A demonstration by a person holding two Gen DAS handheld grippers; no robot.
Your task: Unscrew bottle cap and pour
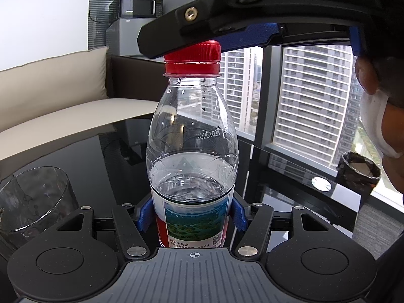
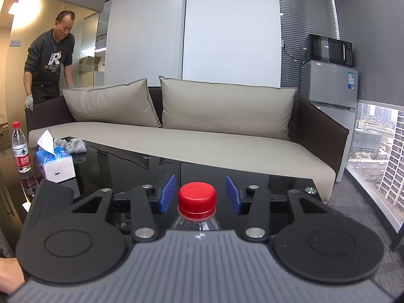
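A clear plastic water bottle (image 1: 192, 136), about half full, stands upright on the black glass table (image 1: 75, 156). It has a red cap (image 1: 192, 56) and a picture label. My left gripper (image 1: 192, 213) is shut on the bottle's lower body, its blue pads pressing both sides. My right gripper (image 2: 200, 194) is open, with its blue pads on either side of the red cap (image 2: 197, 198) and apart from it. In the left wrist view the right gripper's body (image 1: 252, 20) hovers just above the cap. An empty clear glass (image 1: 35, 199) stands left of the bottle.
A beige sofa (image 2: 202, 136) runs behind the table. A second bottle (image 2: 20, 149), a tissue box (image 2: 54, 161) and a grey cloth (image 2: 73, 145) sit at the table's far left. A man (image 2: 50, 63) stands behind the sofa. A bin (image 1: 358, 174) stands by the window.
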